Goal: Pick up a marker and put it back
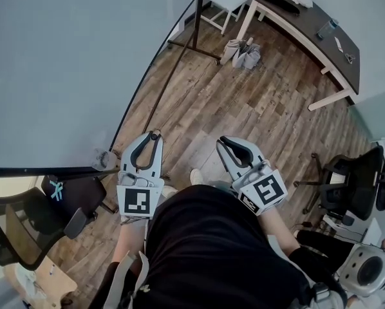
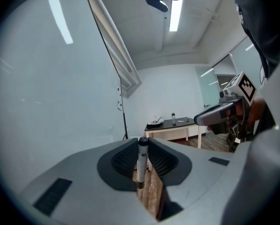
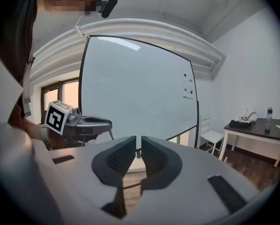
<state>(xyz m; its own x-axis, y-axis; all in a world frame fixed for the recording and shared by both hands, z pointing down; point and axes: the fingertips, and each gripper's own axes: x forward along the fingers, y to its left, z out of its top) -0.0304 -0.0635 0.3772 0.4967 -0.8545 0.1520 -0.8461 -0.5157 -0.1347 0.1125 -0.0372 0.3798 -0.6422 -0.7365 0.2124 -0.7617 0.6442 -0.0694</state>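
Head view: the person in a black top holds both tools out in front of the body, side by side. The left gripper (image 1: 154,136) sits at 9 o'clock of centre and the right gripper (image 1: 226,141) at 3 o'clock. Both point ahead over the brown plank wooden floor (image 1: 244,102). The large pale whiteboard (image 1: 57,63) fills 9 to 12 o'clock, close beside the left gripper.

Left gripper view: the jaws are clamped on a slim pale grey marker with a dark cap (image 2: 142,163), which stands upright between the ribbed pads at 6 o'clock. So the pick-up looks done, and the put-back is what remains, since the marker is off any ledge or holder. The tool points roughly level, toward a dark-topped counter on white legs (image 2: 170,123) across the room. The right gripper shows at 3 o'clock.

Right gripper view: the jaws stand together with only a sliver of gap and nothing between them. It is empty and faces the whiteboard at 12 o'clock, with the left gripper at 9 o'clock.
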